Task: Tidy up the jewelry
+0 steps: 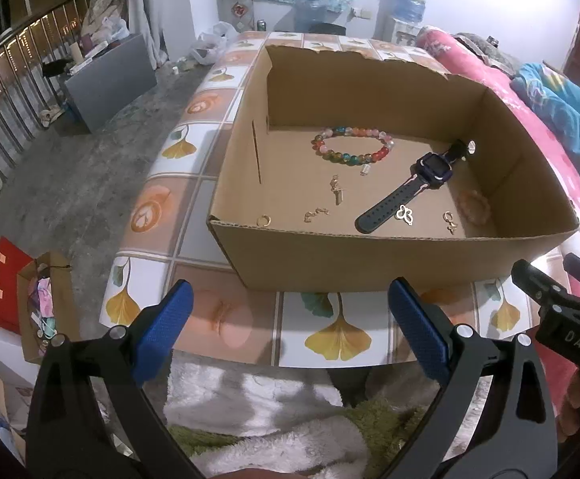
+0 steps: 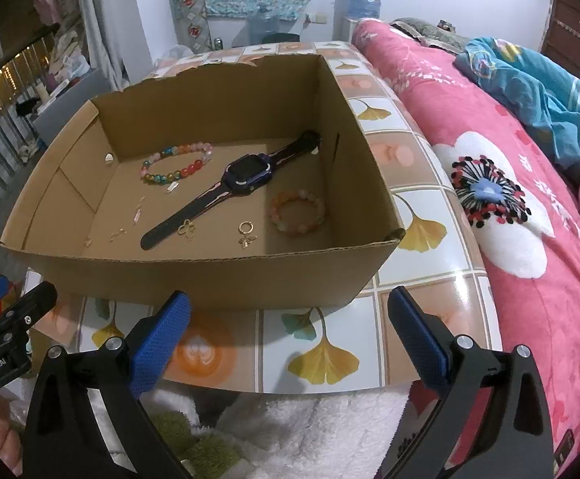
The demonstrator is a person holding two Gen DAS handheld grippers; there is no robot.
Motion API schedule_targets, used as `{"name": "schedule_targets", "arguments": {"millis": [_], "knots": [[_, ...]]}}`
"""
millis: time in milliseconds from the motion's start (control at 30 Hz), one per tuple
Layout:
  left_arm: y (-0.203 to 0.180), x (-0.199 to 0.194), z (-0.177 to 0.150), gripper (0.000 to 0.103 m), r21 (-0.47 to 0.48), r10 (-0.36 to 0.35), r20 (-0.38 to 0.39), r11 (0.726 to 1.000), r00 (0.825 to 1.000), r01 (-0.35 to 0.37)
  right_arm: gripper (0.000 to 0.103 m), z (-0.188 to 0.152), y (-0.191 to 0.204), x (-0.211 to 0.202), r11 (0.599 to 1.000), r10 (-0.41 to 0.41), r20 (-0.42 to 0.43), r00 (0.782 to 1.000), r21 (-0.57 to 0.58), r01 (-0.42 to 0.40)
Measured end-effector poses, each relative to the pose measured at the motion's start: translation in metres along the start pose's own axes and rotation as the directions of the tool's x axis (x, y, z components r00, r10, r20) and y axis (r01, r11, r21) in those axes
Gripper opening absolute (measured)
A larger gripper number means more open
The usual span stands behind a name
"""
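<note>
Matt cardboard box on glossy tiled tabletop; glassy beaded bracelet inside.

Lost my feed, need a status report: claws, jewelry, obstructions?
Left claw and right claw open, empty, short of the cardboard box. Watch, bead bracelets, small gold pieces loose inside. Nothing in the way.

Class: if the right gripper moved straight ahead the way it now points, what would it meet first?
Most likely the near wall of the cardboard box, which stands ahead of the open right gripper. Depth is unclear; aimed higher, it might clear the rim towards the watch.
</note>
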State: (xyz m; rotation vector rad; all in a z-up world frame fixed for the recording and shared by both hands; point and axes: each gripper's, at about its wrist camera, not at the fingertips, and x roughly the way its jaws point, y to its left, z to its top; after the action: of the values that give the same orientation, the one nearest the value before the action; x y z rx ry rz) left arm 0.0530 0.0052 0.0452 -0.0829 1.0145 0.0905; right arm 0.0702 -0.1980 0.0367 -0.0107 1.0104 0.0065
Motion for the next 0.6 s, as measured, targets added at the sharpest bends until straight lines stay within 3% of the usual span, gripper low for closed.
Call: {"name": "schedule_targets", "arguments": {"millis": [600], "knots": [[-0.002,0.001,0.002,0.095,0.001,-0.007,-0.010,1.000,1.000,0.007,0.096,-0.006,0.011,0.006,0.999,0.045,-0.031,0.998,-0.004,-0.046]]}}
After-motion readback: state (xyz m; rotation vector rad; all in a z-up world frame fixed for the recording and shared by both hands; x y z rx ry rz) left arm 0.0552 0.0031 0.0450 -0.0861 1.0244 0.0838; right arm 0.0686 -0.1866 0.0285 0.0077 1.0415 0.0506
